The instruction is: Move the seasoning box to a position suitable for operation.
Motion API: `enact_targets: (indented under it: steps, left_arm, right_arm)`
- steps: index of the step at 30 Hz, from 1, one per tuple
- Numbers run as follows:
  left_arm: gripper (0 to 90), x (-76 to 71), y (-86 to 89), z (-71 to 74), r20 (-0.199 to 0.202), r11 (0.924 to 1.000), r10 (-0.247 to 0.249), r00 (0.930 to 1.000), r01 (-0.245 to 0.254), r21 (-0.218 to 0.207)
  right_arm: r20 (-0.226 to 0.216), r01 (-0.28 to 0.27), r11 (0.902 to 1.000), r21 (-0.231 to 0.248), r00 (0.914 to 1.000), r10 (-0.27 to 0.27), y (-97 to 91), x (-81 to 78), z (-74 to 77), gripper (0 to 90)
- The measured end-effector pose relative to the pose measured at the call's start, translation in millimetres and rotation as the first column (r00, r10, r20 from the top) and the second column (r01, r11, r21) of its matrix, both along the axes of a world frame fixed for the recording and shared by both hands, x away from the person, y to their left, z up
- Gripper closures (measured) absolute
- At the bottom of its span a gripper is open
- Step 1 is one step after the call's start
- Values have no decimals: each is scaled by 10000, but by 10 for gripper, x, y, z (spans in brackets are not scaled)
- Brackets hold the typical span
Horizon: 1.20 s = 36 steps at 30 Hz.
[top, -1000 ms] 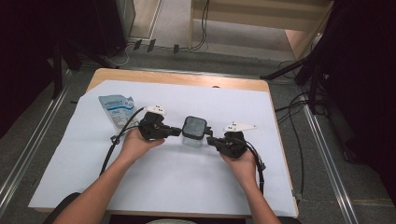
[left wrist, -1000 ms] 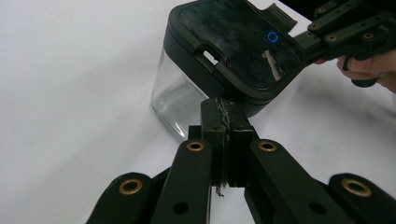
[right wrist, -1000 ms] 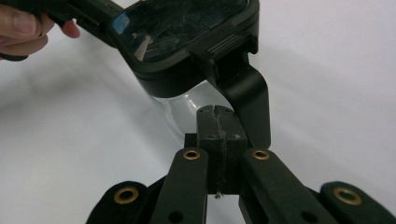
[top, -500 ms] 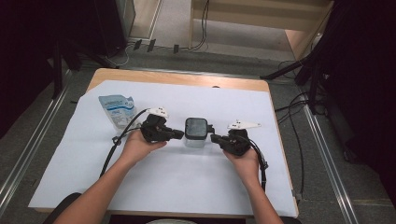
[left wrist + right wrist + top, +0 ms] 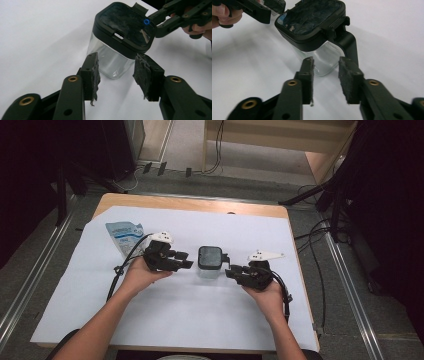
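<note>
Black foam pads line the jaws of both tools, and the clear square container with its black lid (image 5: pixel 209 261) stands upright between them on the white sheet (image 5: pixel 170 330) that covers the wooden table (image 5: pixel 190 204). Nearest the person, the right gripper (image 5: pixel 231 270) sits just beside the container on its right, held in the right hand (image 5: pixel 265 292). Its jaws have just been opening and now stand partly apart, with nothing pressed between them; in the right gripper view (image 5: pixel 325 66) the container's (image 5: pixel 312 30) glass wall lies just beyond the pads and the black lid latch (image 5: pixel 345 41) hangs down on that side. The left gripper (image 5: pixel 187 261), in the left hand (image 5: pixel 140 275), lies just to the container's left. Its jaws too have just been opening and stand moderately wide, empty; in the left gripper view (image 5: pixel 116 65) the container (image 5: pixel 120 37) stands just ahead of the frayed pads, not touched by them. Farther off, well to the container's left, a pale blue pouch (image 5: pixel 121 234) lies flat on the sheet.
</note>
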State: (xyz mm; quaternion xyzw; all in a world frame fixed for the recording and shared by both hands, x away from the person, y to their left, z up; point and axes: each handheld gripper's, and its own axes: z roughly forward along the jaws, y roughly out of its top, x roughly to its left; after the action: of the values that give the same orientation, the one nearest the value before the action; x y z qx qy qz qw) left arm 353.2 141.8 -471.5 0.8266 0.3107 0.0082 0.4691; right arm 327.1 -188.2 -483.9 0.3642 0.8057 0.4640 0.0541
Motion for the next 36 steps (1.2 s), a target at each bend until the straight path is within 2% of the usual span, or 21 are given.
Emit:
enact_targets:
  steps: [4,5,6,9,10,11,12,15,16,17,19,20,21,24,26,28,33,35,36]
  left_arm:
    - [525,-15,15,25,199,10000,16,9998,-17,37]
    - [529,-29,15,40,325,9999,-86,9994,83,87]
    - [536,-32,17,45,247,9998,-180,9995,178,87]
    - [540,-37,12,49,328,9996,-266,9991,270,-111]
    - [542,-37,10,52,377,9991,-295,9989,307,-296]
    - [545,-34,7,53,556,9983,-385,9977,409,-416]
    - [544,-31,0,56,647,9984,-393,9971,417,-372]
    - [537,-4,-63,76,516,9977,-671,9964,664,147]
    - [536,-4,-63,76,516,9977,-671,9964,664,147]
    - [507,10,-87,78,446,9964,-811,9957,799,267]
    - [434,69,-122,75,51,9920,-1190,9929,1187,429]
    - [396,69,-122,75,51,9920,-1190,9929,1187,429]
    - [341,94,-137,69,-147,9902,-1376,9904,1378,208]
    - [140,114,-150,64,-33,9887,-1495,9888,1496,114]
    - [109,153,-137,52,-176,9879,-1542,9879,1538,-198]
    - [94,170,-142,36,-57,9876,-1561,9877,1560,-197]
    - [104,192,-153,-20,-97,9884,-1505,9886,1506,168]
    - [123,198,-149,-24,-16,9883,-1509,9885,1509,202]
    - [131,217,-151,-31,-44,9878,-1552,9879,1552,78]
  right_arm:
    - [-50,-40,10000,-41,10000,40,-44,-12,15,617]
    - [62,-34,9999,-136,10000,34,-80,-17,18,617]
    - [79,-35,9999,-158,10000,36,-88,-16,20,617]
    - [274,-77,9994,-324,9996,86,-128,-6,18,630]
    - [261,-26,9993,-373,9997,35,-143,-2,16,644]
    - [237,-8,9992,-399,9997,17,-161,8,10,676]
    - [131,118,9992,-393,9998,-113,-181,15,5,701]
    - [74,346,9989,-318,9994,-344,-209,44,0,769]
    - [83,391,9987,-322,9992,-388,-215,60,0,786]
    - [82,450,9985,-308,9990,-448,-218,85,1,815]
    - [28,539,9981,-283,9985,-538,-214,113,3,863]
    - [28,539,9981,-283,9985,-538,-214,113,3,863]
    - [48,602,9980,-172,9982,-601,-213,146,4,900]
    - [-149,598,9982,42,9981,-597,-215,189,0,900]
    - [-219,555,9985,-25,9982,-555,-210,206,-2,900]
    - [-206,517,9987,-24,9984,-517,-199,216,1,900]
    - [-186,570,9984,-65,9982,-571,-183,221,5,900]
    - [-195,573,9983,-74,9982,-574,-167,225,7,900]
    - [-161,559,9984,-103,9983,-561,-161,228,8,900]
